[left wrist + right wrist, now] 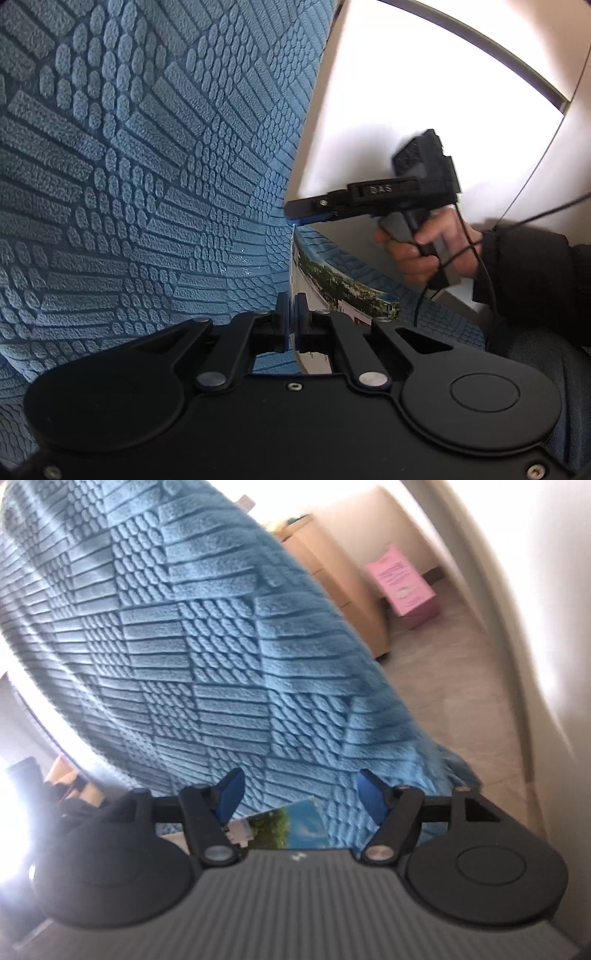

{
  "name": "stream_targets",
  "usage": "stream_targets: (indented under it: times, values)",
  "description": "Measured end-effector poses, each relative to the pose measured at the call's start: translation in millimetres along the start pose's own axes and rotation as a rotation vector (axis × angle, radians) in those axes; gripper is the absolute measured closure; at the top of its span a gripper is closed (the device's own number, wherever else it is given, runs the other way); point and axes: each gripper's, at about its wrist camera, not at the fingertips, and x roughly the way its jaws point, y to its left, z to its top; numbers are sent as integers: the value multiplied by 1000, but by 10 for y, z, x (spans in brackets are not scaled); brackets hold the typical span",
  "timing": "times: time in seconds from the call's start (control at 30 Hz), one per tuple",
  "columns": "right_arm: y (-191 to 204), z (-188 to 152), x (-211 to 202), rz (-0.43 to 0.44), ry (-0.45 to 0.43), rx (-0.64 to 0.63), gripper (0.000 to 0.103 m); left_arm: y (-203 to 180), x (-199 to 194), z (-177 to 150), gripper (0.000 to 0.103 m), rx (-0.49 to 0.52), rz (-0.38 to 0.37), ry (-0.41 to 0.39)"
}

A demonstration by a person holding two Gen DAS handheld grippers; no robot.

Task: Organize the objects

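Observation:
A thin card or booklet with a landscape photo on it stands on edge over a blue textured blanket. My left gripper is shut on the card's near edge. My right gripper shows in the left wrist view at the card's far top corner, held by a hand; its jaws look close together there. In the right wrist view my right gripper stands open, with the card low between its fingers and the blanket beyond.
A white board or wall panel rises to the right of the blanket. A wooden cabinet and a pink box stand on the floor at the back right. A white wall lies at the right.

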Motion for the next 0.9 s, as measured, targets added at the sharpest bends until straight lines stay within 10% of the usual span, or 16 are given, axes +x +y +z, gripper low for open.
stream_targets:
  times: [0.53, 0.9]
  values:
    - [24, -152, 272, 206, 251, -52, 32, 167, -127, -127, 102, -65, -1, -19]
    - [249, -403, 106, 138, 256, -95, 45, 378, -174, -330, 102, -178, 6, -34]
